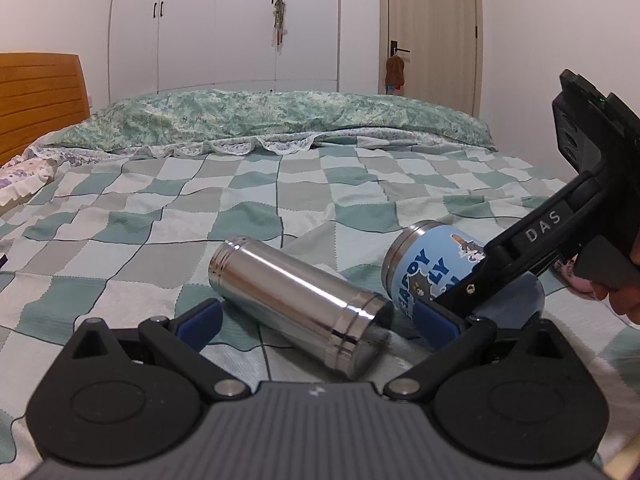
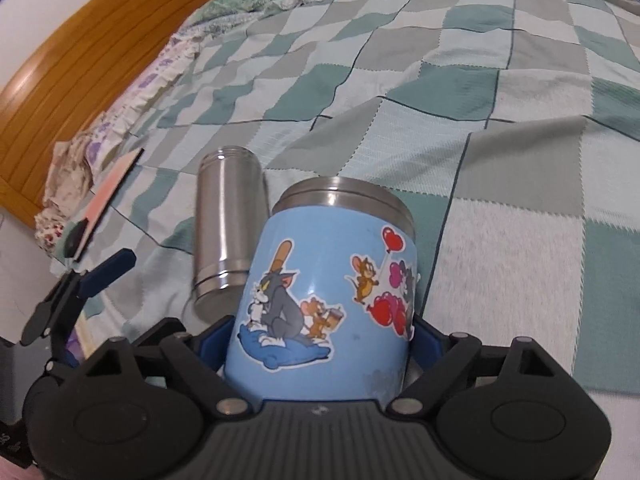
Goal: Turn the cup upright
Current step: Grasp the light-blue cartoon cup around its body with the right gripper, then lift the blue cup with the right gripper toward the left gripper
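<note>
A blue cartoon cup [image 2: 328, 300] with a steel rim lies on its side on the checked bedspread. My right gripper [image 2: 316, 344] is shut on the cup near its base, blue pads on both sides. In the left wrist view the cup [image 1: 424, 268] lies at the right with the right gripper [image 1: 464, 312] clamped on it. A plain steel cup [image 1: 296, 304] lies on its side in front of my left gripper [image 1: 316, 320], which is open and empty around its near end. The steel cup [image 2: 228, 232] also shows left of the blue cup.
The bedspread [image 1: 240, 208] covers the bed. A green quilt [image 1: 280, 116] lies across the far side. A wooden headboard [image 1: 36, 96] stands at the left. A flat pink object [image 2: 108, 196] lies near the bed's edge.
</note>
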Tool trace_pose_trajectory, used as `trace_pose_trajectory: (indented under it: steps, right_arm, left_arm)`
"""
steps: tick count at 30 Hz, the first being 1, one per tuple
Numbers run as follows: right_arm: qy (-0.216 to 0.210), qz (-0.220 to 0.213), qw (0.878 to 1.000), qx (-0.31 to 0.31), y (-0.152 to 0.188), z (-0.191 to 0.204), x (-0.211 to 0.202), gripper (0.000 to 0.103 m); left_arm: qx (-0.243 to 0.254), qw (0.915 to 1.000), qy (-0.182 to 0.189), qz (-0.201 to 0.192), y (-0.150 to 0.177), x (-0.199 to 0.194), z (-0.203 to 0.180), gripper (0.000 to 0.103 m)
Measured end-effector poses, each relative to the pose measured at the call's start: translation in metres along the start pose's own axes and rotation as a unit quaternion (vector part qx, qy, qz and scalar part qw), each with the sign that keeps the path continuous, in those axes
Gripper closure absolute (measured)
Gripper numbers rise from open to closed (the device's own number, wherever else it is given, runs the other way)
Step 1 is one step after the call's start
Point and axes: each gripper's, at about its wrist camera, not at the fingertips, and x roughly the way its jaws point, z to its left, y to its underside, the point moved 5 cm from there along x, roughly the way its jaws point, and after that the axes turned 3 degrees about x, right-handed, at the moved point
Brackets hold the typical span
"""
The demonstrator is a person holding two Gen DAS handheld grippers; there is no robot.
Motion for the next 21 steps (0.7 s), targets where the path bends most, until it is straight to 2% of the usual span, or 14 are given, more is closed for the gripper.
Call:
trace_pose_trajectory:
  steps: [11,21]
  right_arm:
    - [-0.009,-0.058,0.998,0.016,0.052,0.012,-0.076,0.015]
    - [0.016,-0.074,0.996,0.036,0.123,-0.004,-0.109,0.015]
  left_arm:
    - [0.016,0.9995,0.02,-0.019,0.0,-0.057,-0.038,0.0]
    - [0.026,0.9987,0.034,-0.026,0.021,-0.104,-0.077,0.0]
